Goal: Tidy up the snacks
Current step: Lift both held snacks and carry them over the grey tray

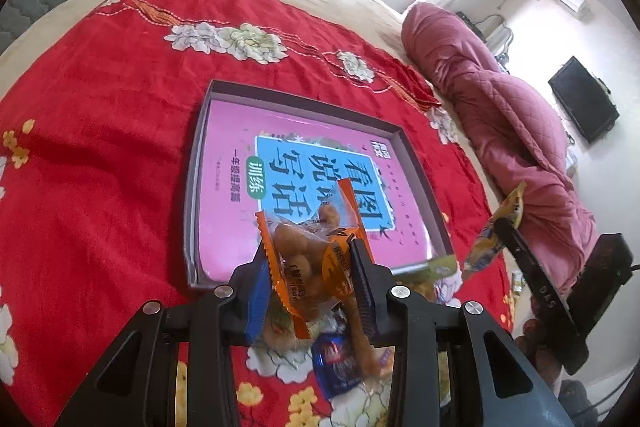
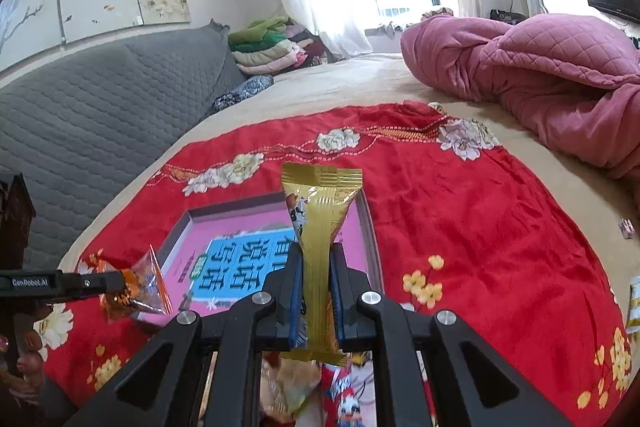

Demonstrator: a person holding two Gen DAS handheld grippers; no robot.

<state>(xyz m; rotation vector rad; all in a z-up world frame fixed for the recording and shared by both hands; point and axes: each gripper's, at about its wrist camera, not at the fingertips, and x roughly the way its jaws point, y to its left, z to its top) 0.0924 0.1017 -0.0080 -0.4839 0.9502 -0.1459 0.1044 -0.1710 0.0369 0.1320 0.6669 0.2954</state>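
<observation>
Left hand-held gripper (image 1: 316,267) is clamped narrow on a clear, orange-edged plastic packet of brown fried snacks (image 1: 308,247), gripped across its middle so both crimped ends stick free. It hangs over the near edge of the shallow grey cardboard box tray (image 1: 192,163); judged ready to be laid inside.

Right hand-held gripper (image 2: 316,291) is pinched fully shut on a slim gold foil snack packet with a cow print (image 2: 320,211), held by its lower half, top seal fanning out at 12 o'clock. In the left wrist view this packet sits at 3 o'clock, just outside the tray's right wall. In the right wrist view the left gripper and its orange packet show at 9 o'clock, over the tray's near left corner.

The tray lies on a red floral cloth (image 1: 100,131) spread over the bed. Its floor is covered by a pink and blue printed booklet (image 1: 304,163); no snacks inside yet, as far as seen. Both packets held aloft, likely to drop in side by side.

Around: loose snack packets in a heap (image 1: 340,363) at 6 o'clock under both grippers, partly hidden by the jaws. A crumpled pink quilted duvet (image 2: 540,75) at 2 o'clock, well apart. Grey quilted headboard (image 2: 100,107) at 10 o'clock. Small packets on the cloth at 3 o'clock in the right view.

Obstruction: the tray walls; the two grippers crowd the near edge and could clash
</observation>
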